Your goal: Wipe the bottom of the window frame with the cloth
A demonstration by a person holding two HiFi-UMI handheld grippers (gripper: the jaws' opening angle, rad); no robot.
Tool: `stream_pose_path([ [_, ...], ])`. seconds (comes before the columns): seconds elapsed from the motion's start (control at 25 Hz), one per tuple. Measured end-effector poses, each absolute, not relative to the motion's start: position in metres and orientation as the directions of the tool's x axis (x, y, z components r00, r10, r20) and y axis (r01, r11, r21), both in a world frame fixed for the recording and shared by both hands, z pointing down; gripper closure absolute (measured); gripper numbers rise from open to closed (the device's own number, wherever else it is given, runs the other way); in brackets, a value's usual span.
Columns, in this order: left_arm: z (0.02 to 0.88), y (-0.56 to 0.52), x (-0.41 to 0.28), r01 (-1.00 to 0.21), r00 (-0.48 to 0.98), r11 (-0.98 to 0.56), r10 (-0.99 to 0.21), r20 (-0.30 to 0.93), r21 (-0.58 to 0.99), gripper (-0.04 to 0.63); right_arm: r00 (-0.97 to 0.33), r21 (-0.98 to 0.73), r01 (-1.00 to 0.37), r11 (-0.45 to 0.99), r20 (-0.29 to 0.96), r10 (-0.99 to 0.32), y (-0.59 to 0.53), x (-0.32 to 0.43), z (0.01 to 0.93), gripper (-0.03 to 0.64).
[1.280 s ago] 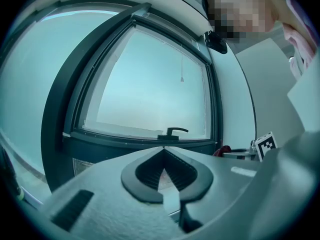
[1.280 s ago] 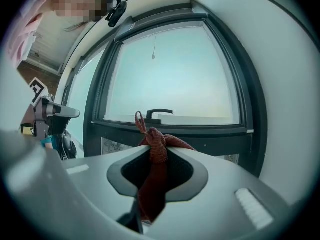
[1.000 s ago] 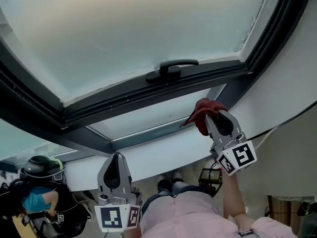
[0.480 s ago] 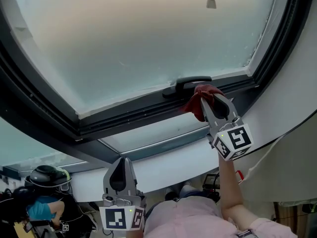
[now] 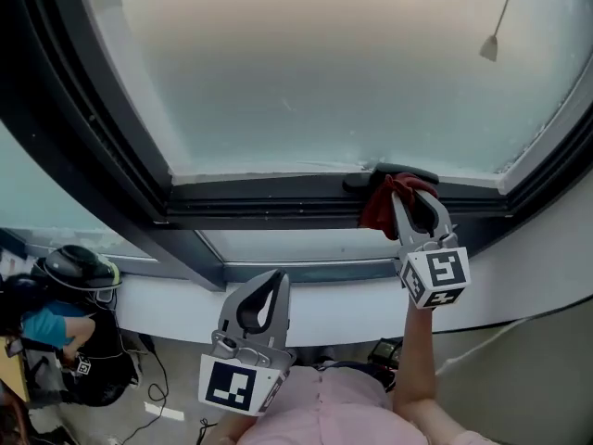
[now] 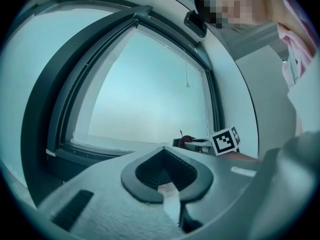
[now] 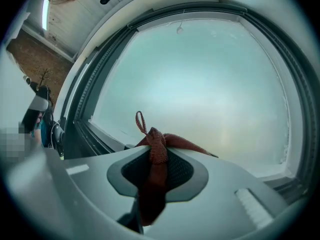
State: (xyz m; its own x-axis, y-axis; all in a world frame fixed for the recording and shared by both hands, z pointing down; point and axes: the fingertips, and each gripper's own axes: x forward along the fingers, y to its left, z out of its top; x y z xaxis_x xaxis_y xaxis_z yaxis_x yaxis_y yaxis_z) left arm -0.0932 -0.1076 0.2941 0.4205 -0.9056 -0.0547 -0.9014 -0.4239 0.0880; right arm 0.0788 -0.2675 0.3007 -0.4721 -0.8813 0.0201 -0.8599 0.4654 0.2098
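The right hand-held gripper (image 5: 404, 200) pinches the red cloth (image 5: 378, 213) tight and holds it up at the bottom of the window frame (image 5: 269, 196), ready to rub it, while the left hand-held gripper (image 5: 271, 284) waits low down, its 2 jaws closed on nothing.

Looked like an office or lab room: big dark-framed window (image 5: 278, 197), white sill (image 5: 352, 299), a person (image 5: 69, 290) in headgear below.
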Motion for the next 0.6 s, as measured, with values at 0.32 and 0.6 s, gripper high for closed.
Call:
stream_pose_path([
  [0.32,0.296,-0.118,-0.066,-0.895,0.431,-0.434,-0.901,-0.055,0.105,0.601,-0.513,0.278,-0.821,0.499,0.027,-0.858,-0.277,0.068,0.301,0.54],
  [0.6,0.296,-0.124,-0.047,-0.892,0.435,-0.439,-0.899,-0.06,0.111,0.601,-0.543,0.295,-0.796,0.529,0.04,-0.839,-0.274,0.07,0.304,0.538],
])
